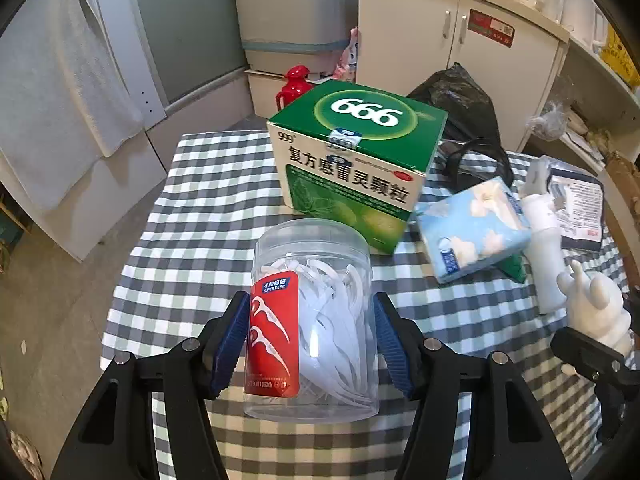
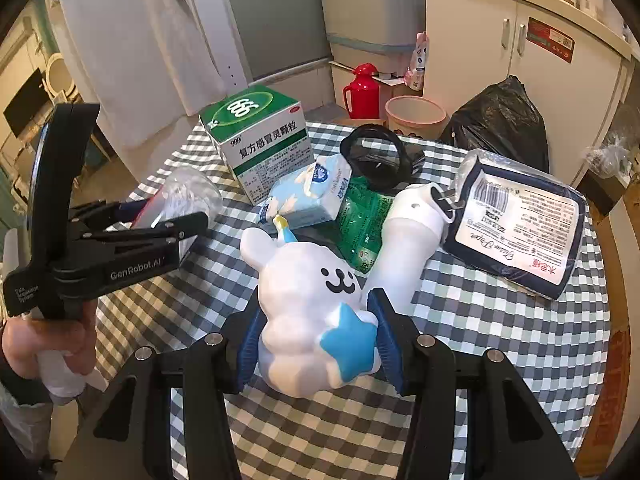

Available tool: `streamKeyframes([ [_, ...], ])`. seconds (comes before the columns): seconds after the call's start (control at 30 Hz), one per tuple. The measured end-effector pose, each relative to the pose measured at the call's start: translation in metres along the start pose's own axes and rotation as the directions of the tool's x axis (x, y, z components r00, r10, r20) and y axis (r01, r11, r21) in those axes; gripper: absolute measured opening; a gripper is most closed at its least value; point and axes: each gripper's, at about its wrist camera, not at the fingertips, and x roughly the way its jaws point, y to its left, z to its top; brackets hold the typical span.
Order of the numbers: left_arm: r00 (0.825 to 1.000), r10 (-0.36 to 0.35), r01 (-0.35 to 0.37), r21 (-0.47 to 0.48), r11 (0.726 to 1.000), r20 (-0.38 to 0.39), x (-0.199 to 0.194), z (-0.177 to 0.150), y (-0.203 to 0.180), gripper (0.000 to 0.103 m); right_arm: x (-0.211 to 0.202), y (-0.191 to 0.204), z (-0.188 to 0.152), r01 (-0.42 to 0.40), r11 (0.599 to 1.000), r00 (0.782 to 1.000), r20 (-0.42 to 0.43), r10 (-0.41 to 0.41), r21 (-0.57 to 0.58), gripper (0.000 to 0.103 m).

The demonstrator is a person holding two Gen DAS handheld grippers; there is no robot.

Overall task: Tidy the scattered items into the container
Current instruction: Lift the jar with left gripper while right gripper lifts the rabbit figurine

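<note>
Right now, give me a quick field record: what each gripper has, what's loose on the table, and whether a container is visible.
left gripper: shut on floss pick jar
right gripper: shut on white bunny figurine
loose on checked tablecloth: green medicine box, blue tissue pack, white bottle, black cable, wrapped tissue bundle
container: none identifiable

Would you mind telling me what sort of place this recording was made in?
Most likely a lived-in home kitchen or utility corner: a table under a checked tablecloth, white cupboards, a red thermos flask on the floor and a full black rubbish bag.
</note>
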Motion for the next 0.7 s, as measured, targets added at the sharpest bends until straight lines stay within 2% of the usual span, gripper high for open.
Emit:
streamKeyframes([
  [0.3, 0.994, -0.046, 0.042, 0.046, 0.998, 0.096, -0.050, 0.010, -0.035, 0.062, -0.041, -0.016, 0.002, 0.016, 1.000, 0.996, 0.089, -0.018, 0.020, 0.050],
  [0.7, 0.960, -0.114, 0.088, 0.108, 0.990, 0.257, -0.120, 0.038, -0.092, 0.062, -0.120, -0.049, 0.010, 0.096, 0.993, 0.969, 0.222, -0.109, 0.069, 0.050],
])
